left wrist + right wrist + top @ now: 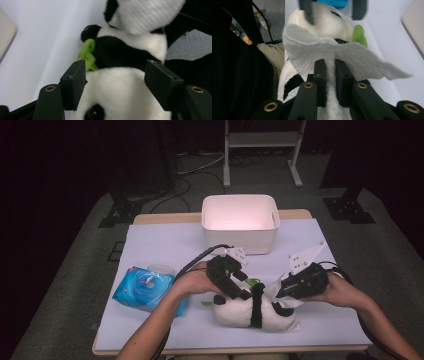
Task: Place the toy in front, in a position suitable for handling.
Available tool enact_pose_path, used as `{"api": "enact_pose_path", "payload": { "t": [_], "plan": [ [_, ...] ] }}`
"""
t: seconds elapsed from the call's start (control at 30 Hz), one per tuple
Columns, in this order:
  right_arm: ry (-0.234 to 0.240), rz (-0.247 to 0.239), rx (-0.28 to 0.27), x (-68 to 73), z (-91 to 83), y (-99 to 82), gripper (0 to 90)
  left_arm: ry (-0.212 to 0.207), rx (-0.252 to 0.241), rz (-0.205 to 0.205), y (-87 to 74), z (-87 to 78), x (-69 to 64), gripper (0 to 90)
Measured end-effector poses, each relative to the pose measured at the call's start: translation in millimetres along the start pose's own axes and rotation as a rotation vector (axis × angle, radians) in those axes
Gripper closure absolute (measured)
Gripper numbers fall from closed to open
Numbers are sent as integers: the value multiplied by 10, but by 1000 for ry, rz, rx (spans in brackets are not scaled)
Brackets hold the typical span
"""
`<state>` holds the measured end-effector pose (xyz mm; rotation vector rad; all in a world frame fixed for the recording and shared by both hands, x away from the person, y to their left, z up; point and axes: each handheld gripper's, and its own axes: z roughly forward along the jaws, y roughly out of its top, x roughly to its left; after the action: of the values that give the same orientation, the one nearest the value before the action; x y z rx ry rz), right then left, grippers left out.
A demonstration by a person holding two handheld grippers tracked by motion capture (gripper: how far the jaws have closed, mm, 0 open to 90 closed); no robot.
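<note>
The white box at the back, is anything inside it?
The white box looks empty as far as its pale inside shows. Its near wall hides the front of its floor, so something small could lie there. The toy panda lies on the table in front of it.

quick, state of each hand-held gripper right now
Left hand-held gripper: open, jaws either side of the panda.
Right hand-held gripper: shut on a wipe.
</note>
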<state>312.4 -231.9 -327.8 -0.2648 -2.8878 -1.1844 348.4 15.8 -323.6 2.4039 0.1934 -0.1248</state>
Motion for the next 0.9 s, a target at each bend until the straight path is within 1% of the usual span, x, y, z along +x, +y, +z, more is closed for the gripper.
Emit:
{"api": "enact_pose_path", "payload": {
  "t": [0.03,0.07,0.1,0.17,0.23,0.33,0.43,0.5,0.57,0.6,0.67,0.7,0.73,0.8,0.9],
  "plan": [
    [0,-8,1,5,3,0,799,0,0,-7,7,9,26,359],
    [3,-7,3,15,4,1,799,-3,6,-4,14,20,52,379],
    [7,-8,0,20,7,-1,799,-4,6,-13,19,34,71,385],
    [8,-13,-1,28,9,-6,799,-6,14,-12,27,64,104,430],
    [7,-13,-2,38,4,-14,798,-11,21,-16,33,97,129,438],
    [9,-16,-7,46,2,-27,798,-12,29,-4,45,141,160,474],
    [5,-24,0,56,-1,-25,798,-16,34,-14,49,191,198,523],
    [2,-27,2,59,-1,-19,798,-13,54,-8,41,242,209,600],
    [4,-30,8,66,1,-9,798,-4,52,0,29,279,208,713],
    [3,-34,9,67,1,-4,797,-2,45,5,21,282,215,748],
    [-6,-37,11,66,-9,6,797,0,40,8,10,274,224,769],
    [-8,-35,10,65,-18,11,797,6,29,7,11,267,220,777],
    [-9,-37,6,64,-25,17,797,3,32,6,18,253,224,782],
    [-12,-44,1,69,-41,35,798,27,16,16,37,228,211,790],
    [-13,-46,-6,76,-54,63,799,38,3,27,73,194,206,794]
  ]
}}
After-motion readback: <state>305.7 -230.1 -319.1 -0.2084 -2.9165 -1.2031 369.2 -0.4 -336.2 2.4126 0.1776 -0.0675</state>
